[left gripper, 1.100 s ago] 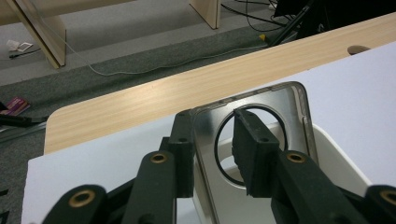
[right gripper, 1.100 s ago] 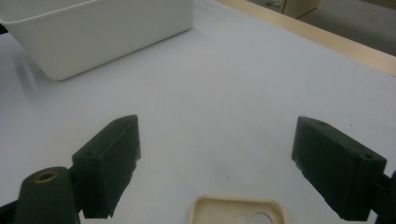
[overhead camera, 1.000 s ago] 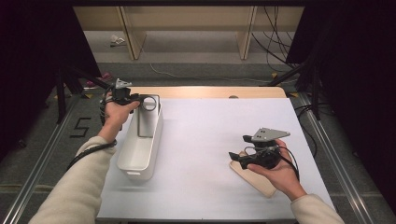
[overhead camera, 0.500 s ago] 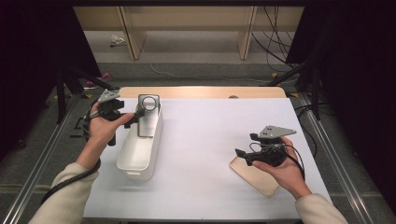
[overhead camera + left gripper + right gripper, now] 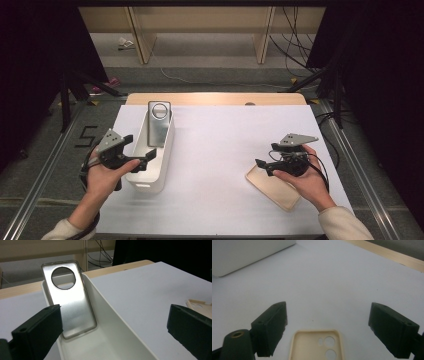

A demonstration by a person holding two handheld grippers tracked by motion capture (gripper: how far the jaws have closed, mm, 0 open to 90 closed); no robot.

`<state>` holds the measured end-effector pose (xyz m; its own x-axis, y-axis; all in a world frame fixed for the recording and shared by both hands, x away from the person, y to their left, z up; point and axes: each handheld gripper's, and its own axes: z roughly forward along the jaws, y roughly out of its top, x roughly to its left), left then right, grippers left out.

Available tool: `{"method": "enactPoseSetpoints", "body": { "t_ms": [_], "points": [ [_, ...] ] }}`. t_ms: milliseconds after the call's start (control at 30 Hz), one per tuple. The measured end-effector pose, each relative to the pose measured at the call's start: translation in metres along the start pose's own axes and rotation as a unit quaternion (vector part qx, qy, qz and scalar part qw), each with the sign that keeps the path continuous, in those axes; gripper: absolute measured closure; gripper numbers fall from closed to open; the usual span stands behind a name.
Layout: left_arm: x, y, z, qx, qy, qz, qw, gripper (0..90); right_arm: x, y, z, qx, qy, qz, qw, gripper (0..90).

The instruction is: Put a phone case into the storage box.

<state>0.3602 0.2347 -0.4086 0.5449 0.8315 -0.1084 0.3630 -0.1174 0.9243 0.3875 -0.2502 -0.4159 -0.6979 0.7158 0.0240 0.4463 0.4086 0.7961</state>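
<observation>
A translucent grey phone case (image 5: 159, 124) (image 5: 71, 305) with a round camera hole leans upright against the far end of a white bin (image 5: 165, 150) (image 5: 117, 340). My left gripper (image 5: 138, 150) (image 5: 115, 315) is by the bin's near left side, back from the case. Its jaws have just been opening and now stand open with nothing between them. A beige phone case (image 5: 272, 189) (image 5: 315, 345) lies hollow side up on the white sheet at the right. My right gripper (image 5: 266, 157) (image 5: 328, 312) hovers open just above its far end, not touching it.
A white sheet (image 5: 225, 140) covers the table, and a strip of wooden tabletop (image 5: 215, 98) shows at the far edge. Metal rails (image 5: 350, 155) run along both sides. Shelf legs and cables (image 5: 295, 40) lie on the floor beyond.
My left gripper let go of the grey case at the bin's far end, opened, and drew back toward the near left. The case stays leaning in the bin. The right hand kept still.
</observation>
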Motion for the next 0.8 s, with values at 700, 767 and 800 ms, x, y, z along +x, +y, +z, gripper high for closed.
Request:
{"method": "enactPoseSetpoints", "body": {
  "t_ms": [700, 767, 800],
  "points": [
    [-0.012, -0.016, -0.004, -0.007, -0.015, 0.05, 0.9986, 0.2, 0.002, 0.0, 0.002, 0.005, 0.004, 0.006, 1.0, 17.6],
    [-0.012, -0.017, -0.003, -0.006, -0.016, 0.05, 0.9986, 0.3, 0.003, 0.001, 0.002, 0.007, 0.009, 0.008, 0.9999, 20.5],
    [-0.012, -0.018, -0.003, -0.005, -0.017, 0.05, 0.9986, 0.4, 0.003, 0.001, 0.003, 0.011, 0.013, 0.008, 0.9998, 22.8]
  ]
}}
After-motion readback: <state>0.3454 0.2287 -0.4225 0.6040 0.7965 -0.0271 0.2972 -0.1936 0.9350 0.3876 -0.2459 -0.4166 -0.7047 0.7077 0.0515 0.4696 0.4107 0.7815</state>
